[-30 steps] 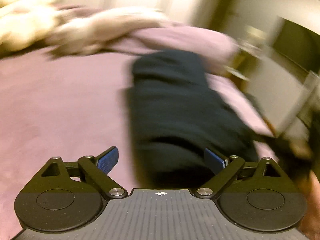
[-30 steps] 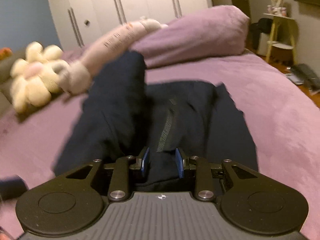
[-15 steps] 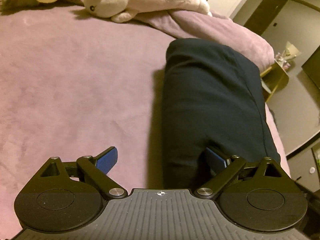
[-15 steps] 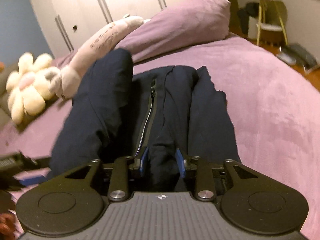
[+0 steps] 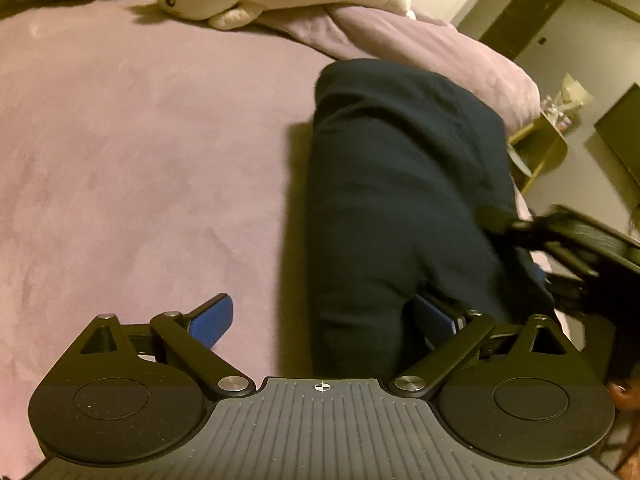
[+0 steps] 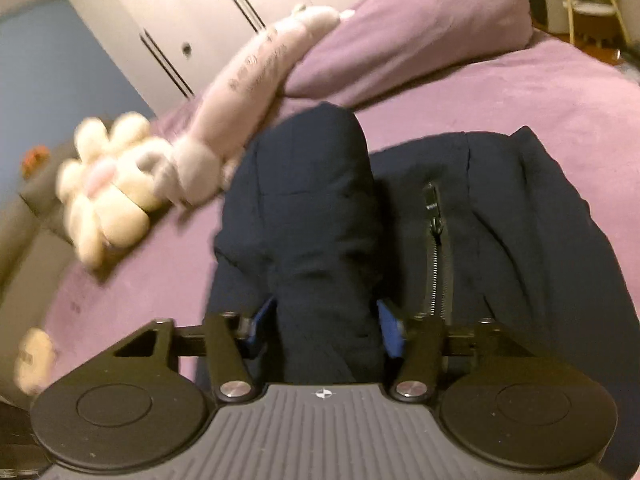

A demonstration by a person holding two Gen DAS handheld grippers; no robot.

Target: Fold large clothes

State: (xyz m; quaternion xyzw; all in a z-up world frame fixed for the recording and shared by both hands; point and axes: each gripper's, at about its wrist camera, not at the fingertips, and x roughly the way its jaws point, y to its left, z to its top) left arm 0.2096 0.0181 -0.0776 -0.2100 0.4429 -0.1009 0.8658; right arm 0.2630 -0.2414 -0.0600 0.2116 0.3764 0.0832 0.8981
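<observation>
On the purple bedspread [image 5: 140, 152] lies a dark navy zip-up jacket [image 6: 500, 232], and we hold a gripper at its near end with each hand. Through the left wrist camera we see the left gripper [image 5: 324, 320] with its jaws spread wide: the left blue pad [image 5: 212, 320] hangs over bare bedspread, clear of the cloth, while the right pad [image 5: 434, 316] sits against the edge of a long rolled-over fold of the jacket. That pad may touch the cloth, but nothing is pinched between the two. At the right edge of this view the right gripper [image 5: 576, 240] shows as a dark blurred shape beside the jacket.

Through the right wrist camera we see a thick fold of the navy fabric running up between our right gripper's blue pads [image 6: 392, 328]. Its jaws are opening, with the fold still lying between them; the pads stand just beside the cloth on either side, and we cannot tell whether they press on it. To the right of the fold the jacket lies flatter, its zipper [image 6: 436, 256] running away from us.

Beyond the jacket a purple pillow [image 6: 420, 40] rests at the head of the bed, with a long pale plush toy [image 6: 256, 80] leaning on it and a cream flower-shaped plush [image 6: 104, 200] at the left. White wardrobe doors [image 6: 240, 4] stand behind.
</observation>
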